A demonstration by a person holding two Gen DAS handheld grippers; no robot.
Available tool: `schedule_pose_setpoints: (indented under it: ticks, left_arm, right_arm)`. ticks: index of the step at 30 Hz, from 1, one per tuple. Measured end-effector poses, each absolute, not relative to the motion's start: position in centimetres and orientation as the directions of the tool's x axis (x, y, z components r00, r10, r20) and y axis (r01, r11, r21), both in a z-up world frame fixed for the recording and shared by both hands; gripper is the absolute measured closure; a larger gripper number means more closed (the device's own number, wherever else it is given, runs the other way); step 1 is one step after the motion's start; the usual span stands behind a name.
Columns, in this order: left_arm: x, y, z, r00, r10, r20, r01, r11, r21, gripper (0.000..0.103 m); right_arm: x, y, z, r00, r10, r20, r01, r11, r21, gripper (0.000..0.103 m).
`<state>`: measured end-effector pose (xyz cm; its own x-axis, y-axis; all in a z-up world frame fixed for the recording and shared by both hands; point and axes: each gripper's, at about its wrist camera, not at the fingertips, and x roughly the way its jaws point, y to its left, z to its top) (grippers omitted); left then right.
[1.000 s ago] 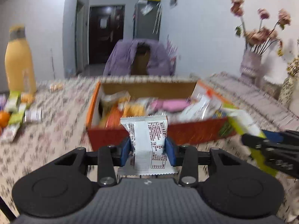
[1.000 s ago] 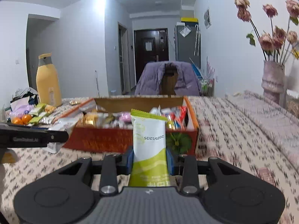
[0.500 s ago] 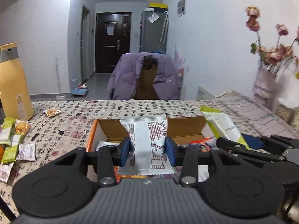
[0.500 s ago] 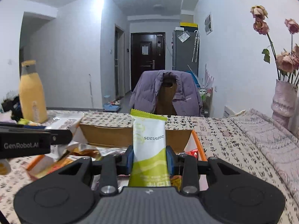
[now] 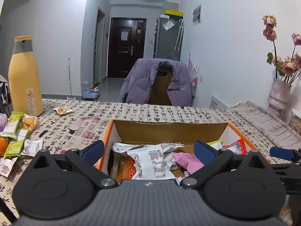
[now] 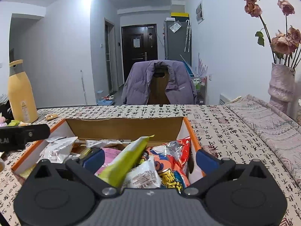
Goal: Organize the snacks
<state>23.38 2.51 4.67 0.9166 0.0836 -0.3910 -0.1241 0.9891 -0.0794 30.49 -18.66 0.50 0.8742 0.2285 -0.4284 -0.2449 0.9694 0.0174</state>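
Note:
An orange cardboard box (image 5: 169,130) (image 6: 124,127) full of snack packets sits on the patterned tablecloth. My left gripper (image 5: 149,150) is open above the box's left part, and the white packet with red print (image 5: 150,164) lies loose in the box under it. My right gripper (image 6: 149,157) is open above the box's right part, and the green packet (image 6: 128,160) leans loose on the other snacks between its fingers. The right gripper's blue fingertip shows at the right edge of the left wrist view (image 5: 282,153).
Several loose snack packets (image 5: 17,137) and an orange fruit (image 5: 3,146) lie on the table at the left, near a tall yellow bottle (image 5: 24,79). One small packet (image 5: 63,110) lies further back. A vase of dried flowers (image 6: 281,82) stands right. A chair with a purple jacket (image 6: 160,82) is behind the table.
Both grippers have opened over the box. The white packet has dropped from the left gripper into the box and the green packet from the right. Both moved forward over the box.

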Motion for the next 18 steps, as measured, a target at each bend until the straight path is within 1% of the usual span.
schedule_pose_setpoints:
  ticks: [4,9,14,18]
  left_arm:
    - [21.3,2.8,5.1,0.930,0.037,-0.366,-0.077,0.992,-0.097,0.000]
    - [17.3,2.6,5.4,0.946,0.016,-0.323,-0.047,0.995,-0.087,0.000]
    - [13.5,2.2,5.3,0.951,-0.010,-0.308,-0.016,0.996,-0.083,0.000]
    - [10.4,2.0,4.7,0.954,-0.030,-0.297,0.004,0.996,-0.089,0.000]
  right_arm:
    - [28.7,-19.4,1.0,0.879,0.240,-0.412,-0.257,0.966,0.014,0.000]
    - [24.9,-20.3,1.4,0.875,0.272,-0.401,-0.292,0.956,0.012,0.000]
    - [20.3,-21.1,1.3,0.881,0.294,-0.370,-0.323,0.946,-0.017,0.000]
    - [16.9,-21.8,0.6,0.875,0.315,-0.368,-0.343,0.939,-0.012,0.000]
